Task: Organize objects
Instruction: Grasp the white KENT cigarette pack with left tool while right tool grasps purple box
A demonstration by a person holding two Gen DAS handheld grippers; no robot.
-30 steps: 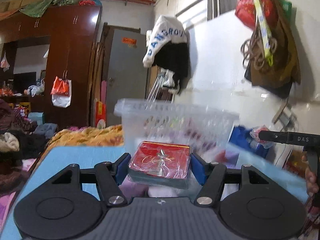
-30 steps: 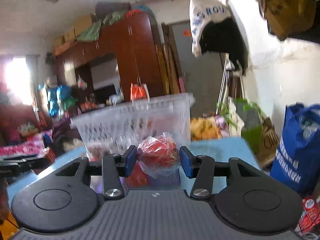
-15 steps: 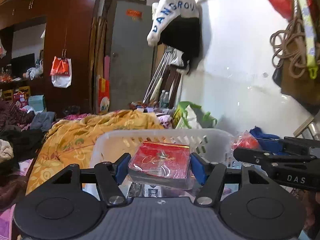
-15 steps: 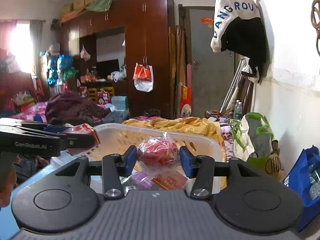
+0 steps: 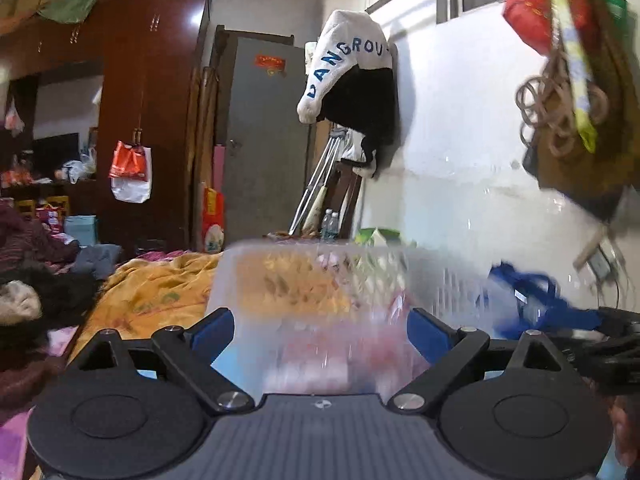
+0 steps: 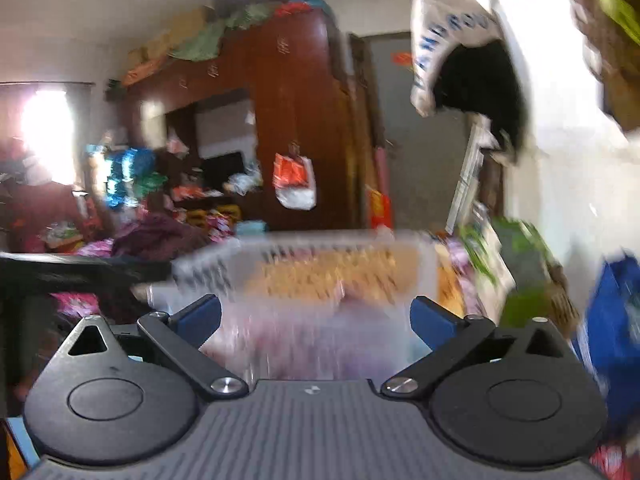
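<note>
A white slotted plastic basket [image 5: 304, 268] stands straight ahead, blurred by motion; it also shows in the right wrist view [image 6: 320, 256]. Pink and red packets lie blurred inside it. My left gripper [image 5: 320, 330] is open and empty, its blue pads wide apart in front of the basket. My right gripper [image 6: 316, 318] is open and empty too, just before the basket's near wall. The red box and the red wrapped ball are not between any fingers; I cannot pick them out in the blur.
The basket sits on a light blue table [image 5: 224, 364]. An orange blanket [image 5: 152, 292] lies behind it. A white wall [image 5: 460, 160] with hanging bags is on the right, a blue bag [image 6: 612, 320] beside the table, a dark wardrobe [image 5: 152, 120] behind.
Both grippers have opened and let go: the left dropped the red box, the right the red wrapped ball, over the basket. Both views have dipped lower and blurred.
</note>
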